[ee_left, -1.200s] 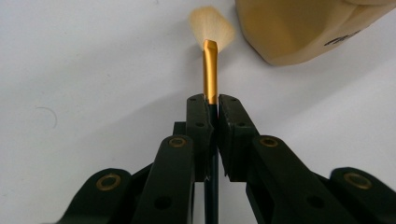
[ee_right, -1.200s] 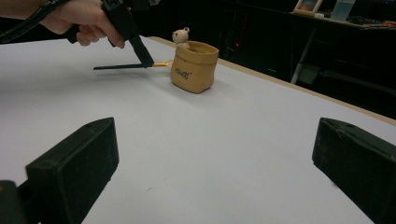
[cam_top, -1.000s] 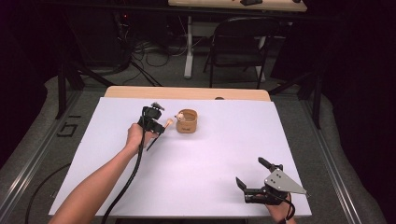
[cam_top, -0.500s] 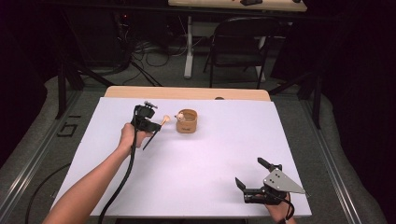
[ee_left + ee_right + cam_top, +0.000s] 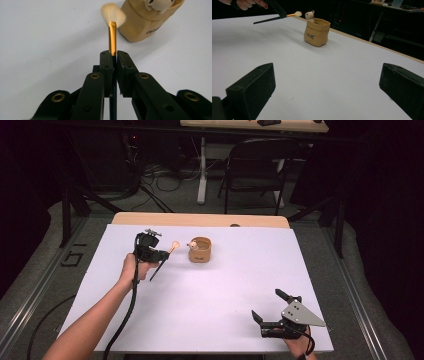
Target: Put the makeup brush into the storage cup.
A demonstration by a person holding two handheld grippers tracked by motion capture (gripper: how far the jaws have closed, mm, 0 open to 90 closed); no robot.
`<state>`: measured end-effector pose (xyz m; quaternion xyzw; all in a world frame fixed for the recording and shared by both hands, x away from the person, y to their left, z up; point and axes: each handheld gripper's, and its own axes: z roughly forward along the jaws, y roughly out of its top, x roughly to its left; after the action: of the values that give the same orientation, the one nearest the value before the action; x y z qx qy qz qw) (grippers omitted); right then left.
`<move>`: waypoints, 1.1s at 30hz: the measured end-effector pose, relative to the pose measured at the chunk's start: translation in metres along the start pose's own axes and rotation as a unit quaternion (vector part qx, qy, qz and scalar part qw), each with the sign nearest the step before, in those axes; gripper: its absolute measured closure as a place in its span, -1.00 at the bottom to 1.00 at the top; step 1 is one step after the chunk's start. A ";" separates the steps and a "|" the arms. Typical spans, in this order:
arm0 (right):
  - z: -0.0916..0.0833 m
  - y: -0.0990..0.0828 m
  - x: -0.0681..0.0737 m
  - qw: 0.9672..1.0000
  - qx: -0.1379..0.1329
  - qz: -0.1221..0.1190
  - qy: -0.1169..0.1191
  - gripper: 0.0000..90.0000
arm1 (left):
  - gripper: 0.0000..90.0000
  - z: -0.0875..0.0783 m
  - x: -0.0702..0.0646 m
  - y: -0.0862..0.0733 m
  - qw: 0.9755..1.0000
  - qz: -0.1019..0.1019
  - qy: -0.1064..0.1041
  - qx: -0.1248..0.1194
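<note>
Left gripper [image 5: 161, 254], black, two-jaw, held in the person's left hand [image 5: 131, 269] over the far-left part of the white table sheet [image 5: 220, 290]. Jaws closed tight on a makeup brush [image 5: 112, 41] with dark handle, gold metal ferrule and pale cream bristles. In the left gripper view the pads pinch the brush just below the ferrule; the bristle tip points away from the hand, toward the pouch. In the high view the dark handle slants down and to the near left below the jaws, and the brush is clear of the table, with its shadow on the sheet beneath.

Tan sack-shaped holder [image 5: 200, 249] with dark lettering on its side stands upright on the sheet, far centre, just right of the bristle tip. Brush and holder are near each other but apart. A small cream bear figure [image 5: 309, 15] sits at the holder's rim.

Right gripper [image 5: 269, 313], black with a grey three-cornered plate on top, is at the near-right edge of the sheet. Jaws wide apart, nothing between them; the right gripper view shows bare sheet between the two pads.
</note>
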<state>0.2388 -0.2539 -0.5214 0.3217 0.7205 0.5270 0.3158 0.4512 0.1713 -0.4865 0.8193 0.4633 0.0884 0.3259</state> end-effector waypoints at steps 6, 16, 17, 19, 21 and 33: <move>0.000 0.000 0.001 1.000 0.006 -0.003 0.001 -1.00 | 0.85 -0.005 -0.004 -0.005 1.000 0.003 -0.007 -0.020; 0.002 0.000 0.001 1.000 0.016 -0.002 0.002 -1.00 | 0.85 -0.016 -0.015 -0.011 0.998 0.023 -0.013 -0.057; 0.002 -0.001 0.000 1.000 0.017 -0.001 0.002 -1.00 | 0.85 -0.017 -0.015 -0.012 0.998 0.025 -0.014 -0.059; 0.002 0.000 0.000 1.000 0.020 -0.002 0.003 -1.00 | 0.85 -0.018 -0.017 -0.014 0.997 0.030 -0.013 -0.063; 0.002 -0.001 0.000 1.000 0.021 -0.002 0.003 -1.00 | 0.85 -0.019 -0.019 -0.016 0.997 0.033 -0.014 -0.071; 0.005 -0.001 0.000 0.999 0.032 0.001 0.004 -1.00 | 0.85 -0.024 -0.031 -0.025 0.994 0.048 -0.031 -0.098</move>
<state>0.2425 -0.2513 -0.5237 0.3305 0.7379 0.5052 0.3017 0.4056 0.1661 -0.4784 0.8070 0.4028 0.1236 0.4138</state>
